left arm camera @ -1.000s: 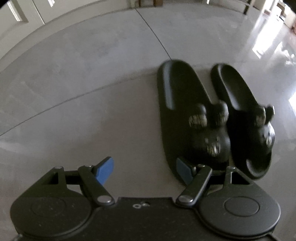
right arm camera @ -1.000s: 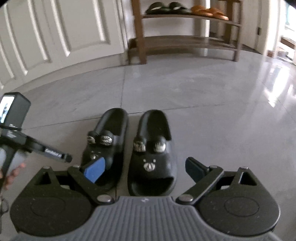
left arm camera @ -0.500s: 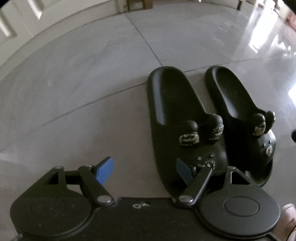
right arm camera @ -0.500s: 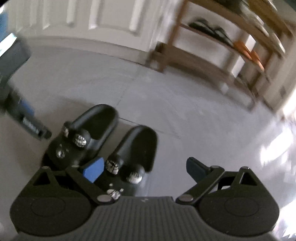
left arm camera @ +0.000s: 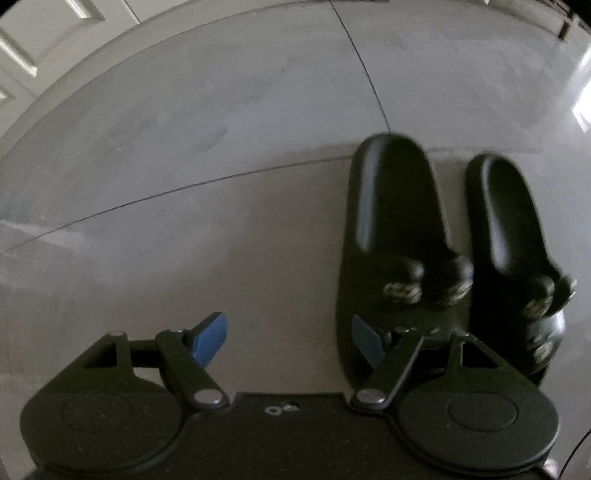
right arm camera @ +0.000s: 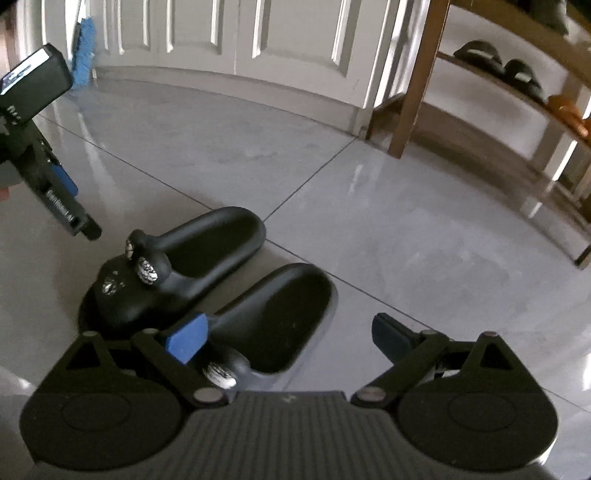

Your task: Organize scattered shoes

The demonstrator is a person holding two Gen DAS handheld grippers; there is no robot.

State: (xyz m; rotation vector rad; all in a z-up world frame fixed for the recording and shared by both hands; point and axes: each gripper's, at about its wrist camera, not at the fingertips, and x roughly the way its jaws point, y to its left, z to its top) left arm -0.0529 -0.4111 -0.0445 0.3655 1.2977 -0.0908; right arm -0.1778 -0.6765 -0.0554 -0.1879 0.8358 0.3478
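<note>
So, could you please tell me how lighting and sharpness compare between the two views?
Left wrist view: dim and underexposed, black bear-face slippers slightly smeared. Right wrist view: brighter, window glare on the glossy grey tile floor, wooden shoe rack bowed by the fisheye lens.

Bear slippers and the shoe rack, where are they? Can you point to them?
Left bear slipper (right arm camera: 207,240), right wrist view, on its black footbed.
Right bear slipper (right arm camera: 280,317), right wrist view, on its footbed.
Shoe rack (right arm camera: 417,88), right wrist view, on its wooden front leg.

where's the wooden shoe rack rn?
In the right wrist view the wooden shoe rack stands upper right, against the white panelled doors, across the tile floor from the pair of black slippers. The left wrist view does not show it.
</note>
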